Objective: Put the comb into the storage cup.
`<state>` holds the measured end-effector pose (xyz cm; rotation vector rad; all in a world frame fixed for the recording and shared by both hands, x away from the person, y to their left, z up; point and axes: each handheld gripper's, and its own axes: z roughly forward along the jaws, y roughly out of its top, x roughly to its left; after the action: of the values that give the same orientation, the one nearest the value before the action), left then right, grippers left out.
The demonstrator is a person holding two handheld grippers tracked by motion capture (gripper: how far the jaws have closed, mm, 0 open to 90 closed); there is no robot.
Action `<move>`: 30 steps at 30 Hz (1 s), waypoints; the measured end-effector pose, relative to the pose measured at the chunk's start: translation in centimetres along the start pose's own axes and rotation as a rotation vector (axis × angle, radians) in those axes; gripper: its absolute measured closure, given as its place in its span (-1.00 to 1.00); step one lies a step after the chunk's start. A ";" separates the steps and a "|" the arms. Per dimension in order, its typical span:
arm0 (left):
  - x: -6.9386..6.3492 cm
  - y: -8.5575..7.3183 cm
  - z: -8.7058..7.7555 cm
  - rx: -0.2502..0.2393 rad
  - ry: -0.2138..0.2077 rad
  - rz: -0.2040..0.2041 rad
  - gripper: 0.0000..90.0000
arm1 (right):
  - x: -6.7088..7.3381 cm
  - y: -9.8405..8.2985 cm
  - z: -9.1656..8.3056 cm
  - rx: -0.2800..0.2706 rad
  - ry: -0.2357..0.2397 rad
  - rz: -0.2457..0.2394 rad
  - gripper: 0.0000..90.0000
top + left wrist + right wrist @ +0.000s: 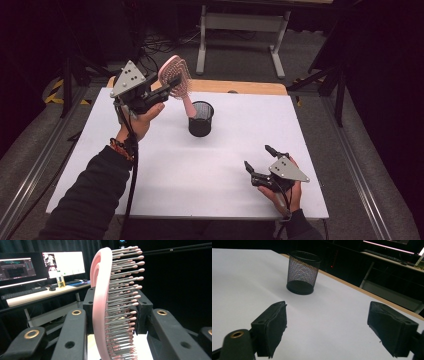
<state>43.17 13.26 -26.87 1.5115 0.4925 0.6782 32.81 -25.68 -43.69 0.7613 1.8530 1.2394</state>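
High view: at the left, the left claw (167,86) is clamped on the head of a pink hairbrush (176,80), held up above the white table (165,165). The brush's handle slants down to the rim of a black mesh cup (201,119) standing mid-table. Farther right, near the table's front edge, the right claw (260,159) rests with its jaws spread wide, nothing between them.

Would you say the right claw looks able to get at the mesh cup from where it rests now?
Probably yes: the right claw is open and empty, and bare white table lies between it and the mesh cup; the hairbrush is up at the far side.
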 end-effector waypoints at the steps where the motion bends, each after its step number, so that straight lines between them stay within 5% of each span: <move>1: 0.0 0.1 0.3 0.001 0.003 0.000 0.42 | 0.0 0.0 0.0 -0.002 -0.002 0.001 -0.63; 16: 0.1 0.3 3.5 0.034 -0.017 0.018 0.42 | -0.2 0.1 -0.2 -0.013 -0.003 -0.010 -0.63; 30: 0.7 -2.2 6.4 0.104 -0.004 -0.022 0.42 | -0.2 0.1 -0.1 -0.009 0.005 -0.010 -0.63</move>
<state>48.23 9.12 -28.89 1.6020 0.5475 0.6402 32.82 -25.88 -43.51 0.7431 1.8520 1.2438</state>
